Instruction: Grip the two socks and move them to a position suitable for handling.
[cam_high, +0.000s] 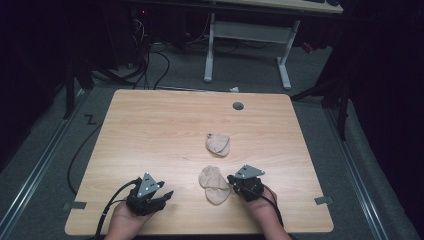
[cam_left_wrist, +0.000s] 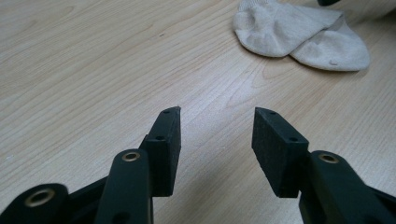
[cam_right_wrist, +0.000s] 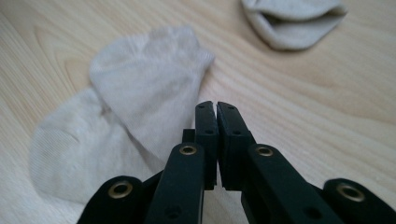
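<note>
Right tongs: the right gripper (cam_right_wrist: 215, 105) is sitting clenched, its jaws pressed together at the near sock's (cam_right_wrist: 116, 135) edge; whether a fold of cloth is being pinched between them I cannot tell, since the jaws are covering that spot.
Left tongs: the left gripper (cam_left_wrist: 217, 116) is standing released, nothing between its jaws, bare wooden table (cam_left_wrist: 93, 70) lying beneath them.
Near sock: it is lying flat and folded near the table's front edge, just beside the right gripper (cam_high: 235, 181) and well apart from the left gripper (cam_high: 165, 195).
Far sock: a second sock (cam_high: 218, 144) is lying bunched nearer the middle of the table, apart from the near sock (cam_high: 214, 184).
Risk, right side: if the clenched jaws are catching only one layer, I judge the sock is likely to unfold or slip out on lifting.
Risk, left side: the open jaws are pointing at the sock from a distance; coming in low, they could be pushing the cloth rather than gripping it.
Hands: both hands are resting low over the front edge, the left gripper angled inward toward the sock, the right one angled toward the sock's near side.
</note>
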